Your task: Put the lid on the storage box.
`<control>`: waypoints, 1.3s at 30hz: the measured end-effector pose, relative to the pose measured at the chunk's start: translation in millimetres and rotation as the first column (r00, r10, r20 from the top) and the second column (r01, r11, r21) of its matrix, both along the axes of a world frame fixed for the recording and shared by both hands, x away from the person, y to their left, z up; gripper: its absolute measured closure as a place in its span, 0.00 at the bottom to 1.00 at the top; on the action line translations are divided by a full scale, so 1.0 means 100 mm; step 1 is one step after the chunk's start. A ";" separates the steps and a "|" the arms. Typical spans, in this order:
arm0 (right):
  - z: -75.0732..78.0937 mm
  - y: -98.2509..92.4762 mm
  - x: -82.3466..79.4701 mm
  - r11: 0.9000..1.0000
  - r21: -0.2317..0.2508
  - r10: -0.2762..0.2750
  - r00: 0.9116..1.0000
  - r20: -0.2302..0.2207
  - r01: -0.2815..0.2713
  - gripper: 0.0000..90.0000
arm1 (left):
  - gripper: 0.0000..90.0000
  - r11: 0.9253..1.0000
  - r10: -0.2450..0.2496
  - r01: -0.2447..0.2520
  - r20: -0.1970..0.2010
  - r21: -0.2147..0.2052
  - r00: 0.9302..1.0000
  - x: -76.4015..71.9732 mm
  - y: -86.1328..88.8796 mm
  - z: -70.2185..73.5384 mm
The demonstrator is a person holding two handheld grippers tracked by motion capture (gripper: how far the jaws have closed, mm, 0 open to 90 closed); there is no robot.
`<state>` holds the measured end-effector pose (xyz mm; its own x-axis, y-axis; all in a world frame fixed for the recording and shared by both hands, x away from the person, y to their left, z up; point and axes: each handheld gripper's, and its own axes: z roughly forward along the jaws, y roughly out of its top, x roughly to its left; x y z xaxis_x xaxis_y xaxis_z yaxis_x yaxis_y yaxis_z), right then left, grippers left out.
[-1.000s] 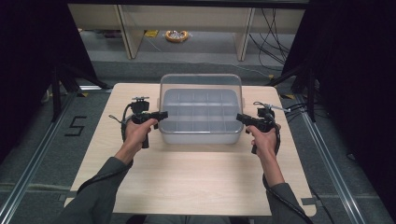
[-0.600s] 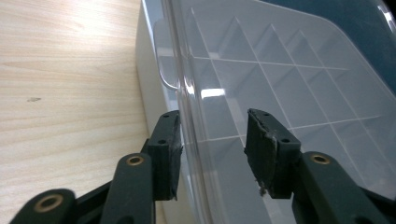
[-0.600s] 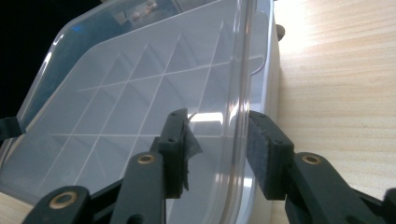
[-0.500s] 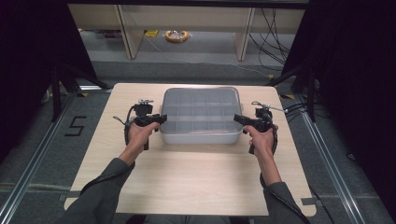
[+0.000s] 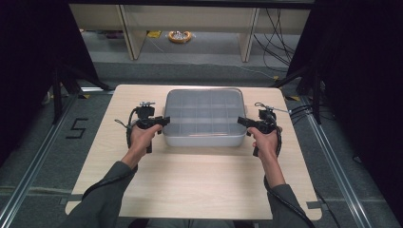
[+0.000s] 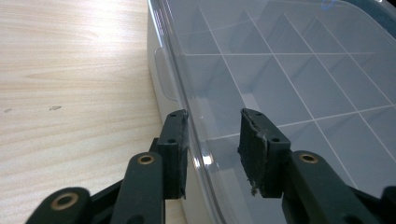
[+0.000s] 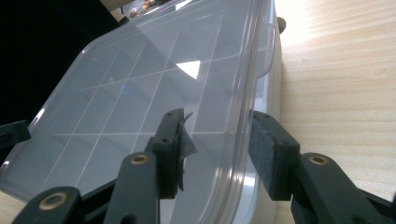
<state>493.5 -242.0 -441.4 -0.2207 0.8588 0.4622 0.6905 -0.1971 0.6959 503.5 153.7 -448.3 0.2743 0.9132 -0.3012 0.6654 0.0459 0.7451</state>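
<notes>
High view: a clear plastic compartment box (image 5: 204,116) with its lid on sits flat on the far middle of the light wooden counter (image 5: 190,185). The left claw (image 5: 164,121) is at the box's left end and the right claw (image 5: 241,122) at its right end, each held in a hand (image 5: 141,137) whose forearm comes in from the bottom edge. Both claws point inward toward the box.

Left gripper view: the left claw (image 6: 212,140) straddles the lid's rim near a corner, one jaw outside by the side wall, the other over the lid. A clear gap stands between the pads and the plastic, so the jaws are parted and grip nothing; they have just been closing a little, with the rim between them. A latch tab (image 6: 164,74) shows on the box's side wall.

Right gripper view: the right claw (image 7: 217,149) also straddles the rim of the lid, one jaw above the lid, the other outside over the counter. Its jaws have just been opening and stand apart from the plastic, holding nothing
</notes>
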 end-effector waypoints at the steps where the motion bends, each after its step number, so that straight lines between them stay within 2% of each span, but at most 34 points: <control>1: 0.00 0.01 0.00 1.000 -0.009 -0.004 1.000 -0.001 0.004 0.64 | 0.69 1.000 -0.001 0.001 -0.001 -0.001 1.000 0.00 0.00 0.00; 2: -0.01 -0.01 0.03 0.999 -0.047 0.017 1.000 0.026 -0.016 0.63 | 0.69 1.000 0.005 -0.005 -0.002 -0.006 1.000 0.00 0.00 0.00; 3: 0.00 0.00 0.04 0.998 -0.062 0.024 0.999 0.030 -0.022 0.62 | 0.68 1.000 0.005 -0.005 -0.002 -0.006 1.000 0.00 0.00 0.00; 4: 0.00 0.00 0.04 0.998 -0.062 0.024 0.999 0.030 -0.022 0.62 | 0.68 1.000 -0.001 0.000 -0.024 -0.029 1.000 0.01 0.02 -0.01; 5: 0.02 0.02 0.06 0.996 -0.079 0.030 0.999 0.018 -0.028 0.61 | 0.64 0.998 -0.004 0.002 -0.039 -0.062 0.999 0.01 0.04 -0.02; 7: 0.03 0.04 0.07 0.998 -0.065 0.023 1.000 0.012 -0.022 0.61 | 0.63 0.998 -0.010 0.007 -0.043 -0.068 0.999 0.02 0.05 -0.02; 8: 0.06 0.06 0.07 0.998 -0.057 0.008 1.000 -0.030 -0.010 0.61 | 0.63 0.998 -0.015 0.013 -0.046 -0.064 0.999 0.02 0.05 -0.02; 9: 0.06 0.06 0.07 0.998 -0.057 0.008 1.000 -0.030 -0.010 0.61 | 0.63 0.998 -0.015 0.013 -0.046 -0.064 0.999 0.02 0.05 -0.02; 10: 0.05 0.04 0.10 0.996 -0.087 0.020 1.000 -0.014 -0.021 0.60 | 0.63 0.998 -0.013 0.010 -0.047 -0.061 0.999 0.02 0.04 -0.02; 15: 0.06 0.08 0.09 0.997 -0.077 -0.006 1.000 -0.030 0.003 0.59 | 0.63 0.999 -0.010 0.009 -0.028 -0.038 1.000 0.01 0.01 -0.01; 16: 0.06 0.08 0.09 0.996 -0.085 0.010 1.000 -0.010 -0.011 0.58 | 0.63 0.999 -0.015 0.014 -0.027 -0.030 1.000 0.00 0.01 -0.01; 17: 0.06 0.08 0.09 0.996 -0.085 0.010 1.000 -0.010 -0.011 0.58 | 0.63 1.000 -0.016 0.015 -0.027 -0.026 1.000 0.00 0.01 -0.01; 18: 0.04 0.05 0.10 0.994 -0.104 0.023 1.000 0.004 -0.022 0.58 | 0.63 1.000 -0.015 0.014 -0.025 -0.024 1.000 0.01 0.01 -0.01; 19: 0.05 0.04 0.10 0.995 -0.093 0.023 1.000 -0.002 -0.023 0.58 | 0.63 1.000 -0.018 0.017 -0.030 -0.023 0.999 0.01 0.02 -0.01; 20: 0.05 0.03 0.10 0.993 -0.117 0.014 1.000 0.023 -0.011 0.58 | 0.64 1.000 -0.016 0.016 -0.029 -0.023 0.999 0.01 0.02 -0.01; 21: 0.09 -0.01 0.08 0.995 -0.105 0.005 1.000 0.030 -0.002 0.58 | 0.64 0.999 -0.021 0.020 -0.030 -0.025 0.999 0.01 0.02 -0.01; 22: 0.11 -0.01 0.07 0.997 -0.080 0.008 1.000 0.019 -0.006 0.59 | 0.64 0.999 -0.021 0.020 -0.030 -0.025 0.999 0.01 0.02 -0.01; 23: 0.10 -0.03 0.08 0.996 -0.092 0.013 1.000 0.025 -0.011 0.59 | 0.64 0.999 -0.019 0.018 -0.030 -0.031 0.999 0.01 0.02 -0.02; 24: 0.10 -0.04 0.06 0.996 -0.087 0.004 1.000 0.009 -0.003 0.59 | 0.64 0.999 -0.016 0.014 -0.032 -0.036 0.999 0.01 0.02 -0.02; 25: 0.09 -0.07 0.06 0.995 -0.101 0.015 0.999 0.030 -0.012 0.59 | 0.64 0.999 -0.016 0.014 -0.032 -0.036 0.999 0.01 0.02 -0.02; 26: 0.09 -0.08 0.06 0.996 -0.094 0.008 1.000 0.018 -0.007 0.59 | 0.64 0.999 -0.013 0.012 -0.030 -0.040 0.999 0.02 0.03 -0.02; 28: 0.07 -0.09 0.06 0.995 -0.099 0.005 1.000 0.023 -0.003 0.59 | 0.64 0.999 -0.015 0.013 -0.032 -0.042 0.999 0.02 0.03 -0.02; 29: 0.08 -0.09 0.03 0.998 -0.056 -0.013 1.000 -0.016 0.012 0.59 | 0.64 0.998 -0.013 0.010 -0.043 -0.054 0.999 0.02 0.04 -0.02; 30: 0.08 -0.09 0.03 0.998 -0.056 -0.013 1.000 -0.016 0.012 0.59 | 0.64 0.998 -0.013 0.010 -0.043 -0.054 0.999 0.02 0.04 -0.02; 32: 0.06 -0.12 0.03 0.998 -0.063 -0.007 1.000 -0.008 0.007 0.59 | 0.64 0.999 -0.015 0.013 -0.038 -0.049 0.999 0.03 0.04 -0.02; 33: 0.04 -0.15 0.03 0.997 -0.076 0.015 1.000 0.013 -0.014 0.59 | 0.64 0.999 -0.014 0.013 -0.037 -0.048 0.999 0.03 0.04 -0.02; 35: 0.03 -0.15 0.01 0.997 -0.076 0.016 0.999 0.030 -0.013 0.59 | 0.64 0.998 -0.003 0.001 -0.035 -0.056 0.999 0.04 0.03 -0.03; 39: 0.05 -0.15 -0.04 0.998 -0.066 0.020 0.999 0.030 -0.018 0.60 | 0.64 0.999 -0.003 0.001 -0.041 -0.052 0.999 0.04 0.03 -0.02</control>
